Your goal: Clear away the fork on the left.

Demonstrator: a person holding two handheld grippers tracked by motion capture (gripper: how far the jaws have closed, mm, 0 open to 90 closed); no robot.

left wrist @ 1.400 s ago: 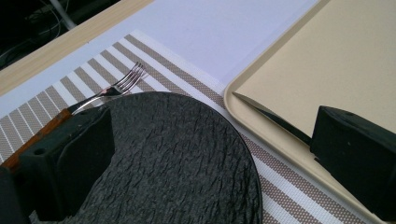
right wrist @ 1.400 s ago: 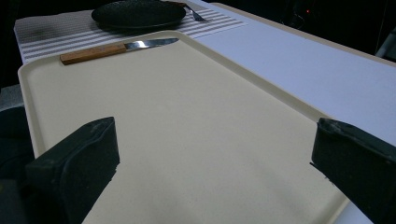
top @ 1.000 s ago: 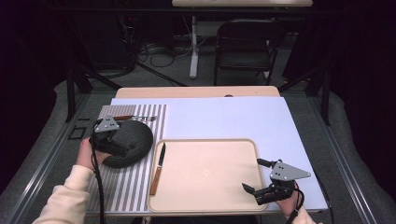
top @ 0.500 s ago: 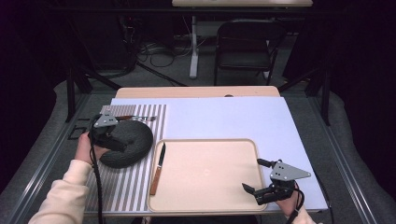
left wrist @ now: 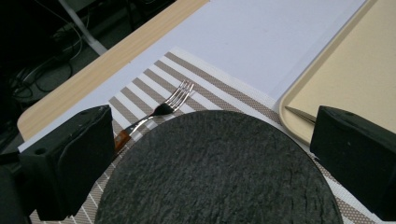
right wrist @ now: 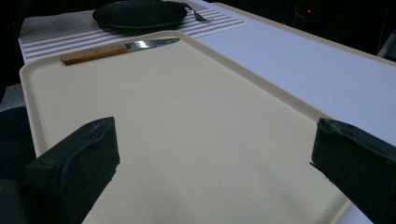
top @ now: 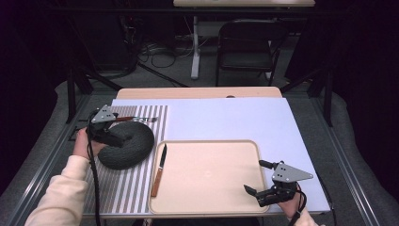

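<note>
— Nearest the tray [top: 207, 188]? 
— Right gripper [top: 257, 181], at its near right corner, jaws spread wide over the bare tray, holding nothing.

— Along the tray's left rim? 
— Knife [top: 159, 170] with a wooden handle, lying partly on that rim, blade pointing away.

— Left of the tray? 
— Dark plate [top: 127, 146] on the striped mat [top: 122, 193], close beside the tray. Left gripper [top: 113, 133] over the plate's left part, jaws parted wide, gripping nothing.

— Beyond the plate? 
— Fork [left wrist: 161, 108] on the mat, touching the plate's far edge or just behind it; couldn't tell which.
</note>
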